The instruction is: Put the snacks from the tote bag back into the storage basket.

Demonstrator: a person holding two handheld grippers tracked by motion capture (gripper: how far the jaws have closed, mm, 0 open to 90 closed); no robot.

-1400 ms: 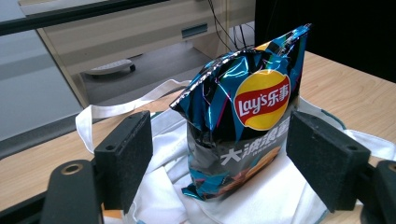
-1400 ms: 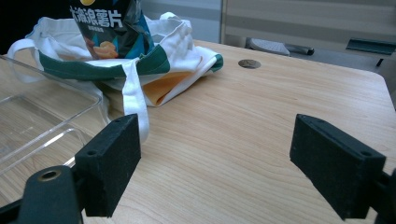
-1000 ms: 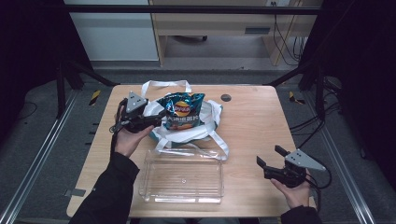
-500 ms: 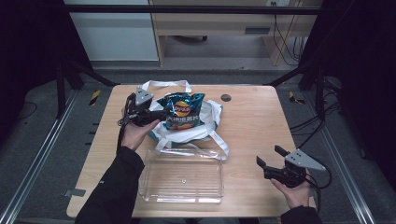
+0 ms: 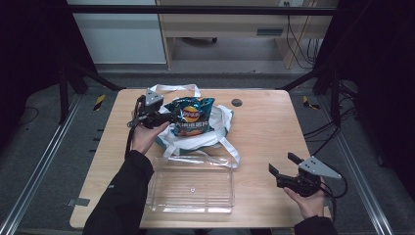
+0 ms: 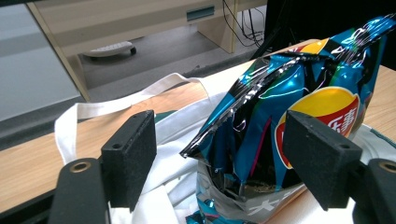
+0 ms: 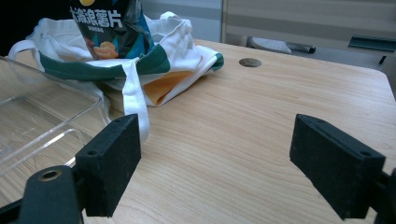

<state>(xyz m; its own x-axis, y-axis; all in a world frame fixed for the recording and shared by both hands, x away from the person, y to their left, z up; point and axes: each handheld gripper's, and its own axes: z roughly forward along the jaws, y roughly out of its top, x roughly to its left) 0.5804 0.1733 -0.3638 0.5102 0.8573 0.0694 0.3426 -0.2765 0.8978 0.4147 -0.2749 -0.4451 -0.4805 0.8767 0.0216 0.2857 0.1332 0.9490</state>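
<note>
The left gripper [image 6: 224, 154] has its jaws spread around the chip bag [image 6: 299, 107]; a hard squeeze could crush the chips.

Left gripper [image 5: 172, 116] raised, jaws apart; right gripper [image 5: 284, 165] low, jaws apart

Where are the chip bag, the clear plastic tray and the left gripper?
chip bag [image 5: 190, 115], high view, on its front logo.
clear plastic tray [image 5: 192, 207], high view, on its near rim.
left gripper [image 5: 172, 117], high view, between its fingertips.

Left gripper [image 5: 172, 116]: moved right and slightly farther across the table, jaws apart, now straddling the chip bag's [image 5: 190, 115] left edge.
</note>
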